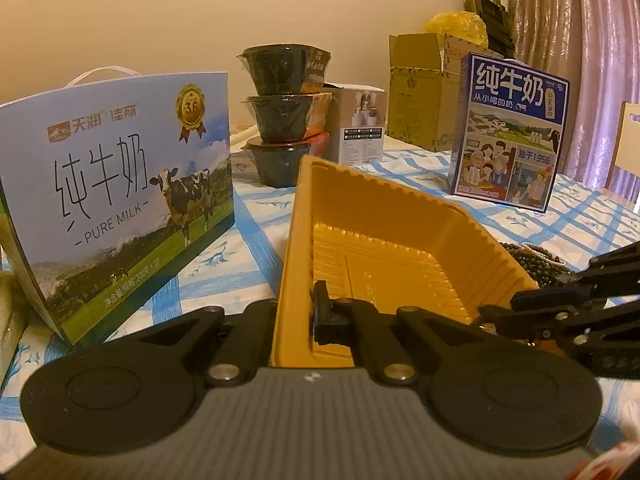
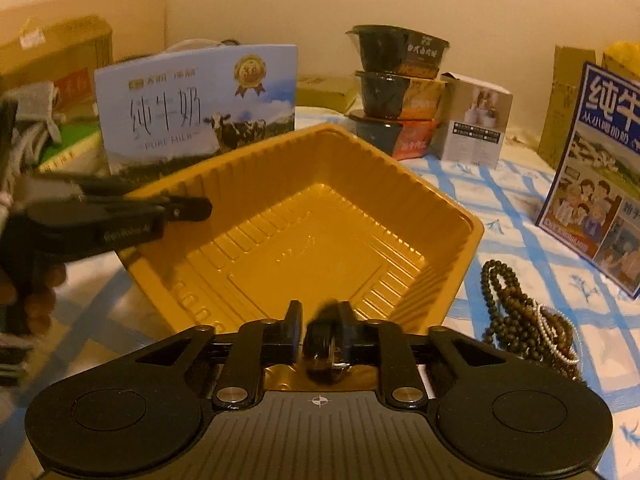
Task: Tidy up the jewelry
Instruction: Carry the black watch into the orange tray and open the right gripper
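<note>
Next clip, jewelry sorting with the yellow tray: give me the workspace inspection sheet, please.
Surface: blue-checked tablecloth.
Job's things: yellow tray, empty; bead strings piled on the cloth beside it.
Clutter: milk cartons, stacked bowls, small box, cardboard box.
Grippers: left tongs shut on the tray's rim; right tongs open over the tray's near edge, blurred dark item between them, gap on one side.
Cables: nothing seen.
Surroundings: plain wall, curtain.

Table under a blue-checked cloth, yellow tray, bead pile, milk cartons, stacked bowls
</note>
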### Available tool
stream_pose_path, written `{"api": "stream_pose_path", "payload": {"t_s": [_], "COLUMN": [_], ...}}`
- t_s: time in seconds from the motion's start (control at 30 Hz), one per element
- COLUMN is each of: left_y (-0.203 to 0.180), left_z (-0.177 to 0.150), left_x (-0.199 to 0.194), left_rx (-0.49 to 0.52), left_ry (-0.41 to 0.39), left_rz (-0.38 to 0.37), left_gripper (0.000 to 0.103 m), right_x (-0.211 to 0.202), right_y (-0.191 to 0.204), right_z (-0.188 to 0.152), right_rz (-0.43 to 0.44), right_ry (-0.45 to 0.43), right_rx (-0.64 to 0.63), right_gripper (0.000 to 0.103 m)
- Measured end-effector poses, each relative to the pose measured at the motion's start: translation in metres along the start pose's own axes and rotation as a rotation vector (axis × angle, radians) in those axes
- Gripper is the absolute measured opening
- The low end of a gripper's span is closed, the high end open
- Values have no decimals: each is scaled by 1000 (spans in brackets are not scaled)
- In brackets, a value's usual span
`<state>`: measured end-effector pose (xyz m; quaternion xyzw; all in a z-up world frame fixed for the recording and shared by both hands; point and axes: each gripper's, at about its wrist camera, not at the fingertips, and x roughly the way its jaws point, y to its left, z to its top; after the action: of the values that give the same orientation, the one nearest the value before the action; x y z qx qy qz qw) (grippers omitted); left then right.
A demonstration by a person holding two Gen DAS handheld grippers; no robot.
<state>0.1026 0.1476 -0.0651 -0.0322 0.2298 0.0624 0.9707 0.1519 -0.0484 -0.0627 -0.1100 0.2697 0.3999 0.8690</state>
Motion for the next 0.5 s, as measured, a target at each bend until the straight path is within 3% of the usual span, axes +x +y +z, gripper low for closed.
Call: {"api": "stream_pose_path", "payload": {"t_s": [0.07, 0.1, 0.27, 0.4, 0.5], "left_y": [0, 0, 0, 0, 0], "left_z": [0, 0, -1, -1, -1], "left_x": [0, 0, 0, 1, 1], "left_rx": [-2, -3, -5, -6, -8], "left_ry": [2, 3, 2, 4, 5], "left_rz": [3, 4, 4, 8, 13], "left_gripper": [2, 2, 2, 2, 2], "right_x": [-12, -19, -43, -55, -57], "right_y": [-10, -17, -71, -126, -150], "right_z": [1, 0, -19, -46, -60], "right_rz": [18, 11, -100, -208, -256], "right_ry": [-42, -69, -51, 25, 75], "right_rx": [63, 91, 193, 288, 282], "right_gripper": [60, 64, 64, 63, 63]}}
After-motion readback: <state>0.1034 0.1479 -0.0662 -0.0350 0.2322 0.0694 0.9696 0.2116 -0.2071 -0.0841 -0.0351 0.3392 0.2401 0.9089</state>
